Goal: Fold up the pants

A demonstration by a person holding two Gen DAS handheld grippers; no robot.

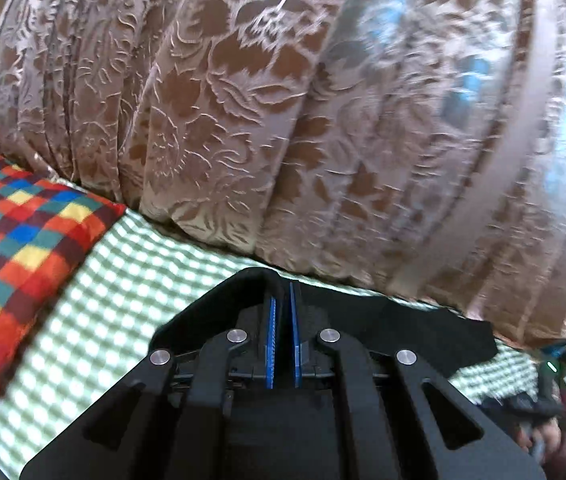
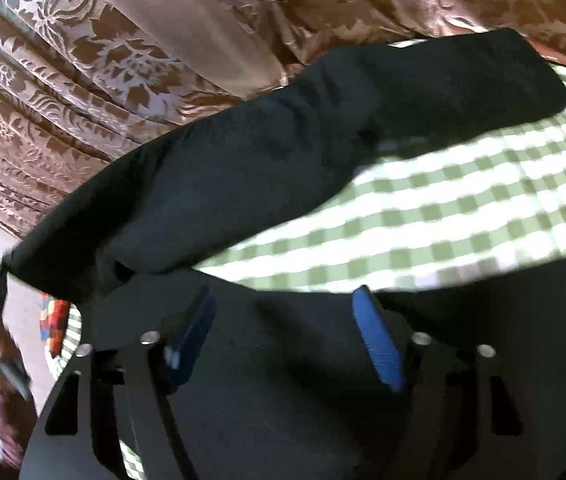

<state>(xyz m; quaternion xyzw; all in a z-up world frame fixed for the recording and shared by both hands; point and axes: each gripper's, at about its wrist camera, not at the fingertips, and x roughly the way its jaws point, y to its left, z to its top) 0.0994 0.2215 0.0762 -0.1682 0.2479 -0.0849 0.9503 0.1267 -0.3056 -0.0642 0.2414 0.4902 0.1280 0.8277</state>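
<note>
only the right view shows the black pants [image 2: 283, 152] stretched over the checked sheet [image 2: 463, 208], by the curtain [image 2: 83, 80]. right gripper [image 2: 287, 336] gapes wide above them. left gripper [image 1: 283, 332] jaws nearly closed; any cloth between them is unclear. pillow [image 1: 23, 240] left of it.

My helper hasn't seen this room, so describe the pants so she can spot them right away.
Find the bed with the green and white checked sheet, which runs along a brown floral curtain. The pants lie stretched along the curtain side. They are plain black, the only unpatterned cloth there, unlike the multicoloured checked pillow.
</note>
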